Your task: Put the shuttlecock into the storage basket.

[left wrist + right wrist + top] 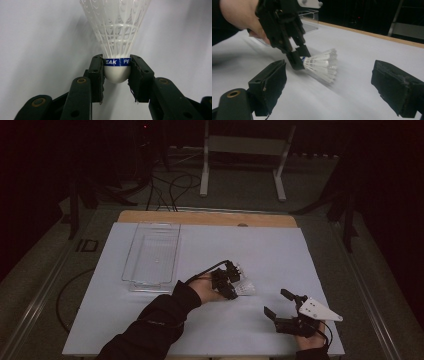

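High view puts the left tool (pixel 235 285) just right of the clear plastic tray (pixel 151 254), near that tray's near right corner, with the white shuttlecock (pixel 246 287) pinched in its jaws. Left gripper view shows the grasp closely: both pads (pixel 98 72) clamp the shuttlecock (pixel 117 50) at its rounded cork base, on the blue band, the skirt fanning away from the jaws over the white desk sheet (pixel 37 50). Right gripper view shows the shuttlecock (pixel 322 65) tilted, skirt low over the sheet beyond the left tool (pixel 295 58); whether it touches, I cannot tell. Well to the right of the tray and nearer the desk's front edge (pixel 200 355), the right tool (pixel 280 305) rests with jaws spread wide and nothing between them. Bare sheet lies all around between tray, tools and the desk's right edge.
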`<move>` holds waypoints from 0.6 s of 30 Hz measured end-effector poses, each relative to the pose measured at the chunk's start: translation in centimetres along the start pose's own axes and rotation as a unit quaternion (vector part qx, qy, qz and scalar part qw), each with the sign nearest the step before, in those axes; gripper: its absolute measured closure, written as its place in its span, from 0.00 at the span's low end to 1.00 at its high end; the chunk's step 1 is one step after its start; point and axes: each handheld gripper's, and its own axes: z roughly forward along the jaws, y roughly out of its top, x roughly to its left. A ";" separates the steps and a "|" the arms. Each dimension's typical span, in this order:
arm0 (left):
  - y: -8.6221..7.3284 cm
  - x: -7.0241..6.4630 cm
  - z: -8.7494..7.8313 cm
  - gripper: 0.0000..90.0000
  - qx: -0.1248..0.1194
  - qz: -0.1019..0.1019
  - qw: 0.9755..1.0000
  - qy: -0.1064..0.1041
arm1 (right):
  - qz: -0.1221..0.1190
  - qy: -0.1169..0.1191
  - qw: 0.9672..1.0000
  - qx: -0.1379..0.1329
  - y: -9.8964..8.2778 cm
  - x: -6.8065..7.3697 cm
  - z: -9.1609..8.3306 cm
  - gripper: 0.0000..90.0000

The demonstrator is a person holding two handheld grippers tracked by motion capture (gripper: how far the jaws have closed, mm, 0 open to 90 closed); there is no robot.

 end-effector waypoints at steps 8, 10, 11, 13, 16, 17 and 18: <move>-1.1 0.5 -1.8 0.73 0.008 -0.002 1.000 0.012 | 0.001 -0.001 1.000 0.000 0.0 0.0 0.0 0.14; -1.4 0.6 -2.2 0.73 0.009 -0.004 1.000 0.016 | 0.002 -0.001 1.000 0.002 0.0 0.0 0.1 0.14; -1.5 0.7 -2.5 0.73 0.011 -0.003 1.000 0.018 | 0.002 -0.001 1.000 0.002 0.0 0.0 0.1 0.14; -1.7 0.8 -3.0 0.73 0.010 -0.002 1.000 0.020 | 0.001 -0.002 1.000 0.002 0.0 0.0 0.1 0.14; -2.0 0.9 -3.9 0.73 0.006 -0.002 1.000 0.018 | 0.003 -0.001 1.000 0.001 -0.1 0.0 0.1 0.14; -2.1 0.9 -4.2 0.73 0.004 -0.002 1.000 0.018 | 0.004 0.000 1.000 0.000 -0.1 0.0 0.1 0.14; -2.2 0.9 -4.5 0.73 0.005 -0.002 1.000 0.021 | 0.004 0.001 1.000 0.000 -0.1 -0.1 0.1 0.14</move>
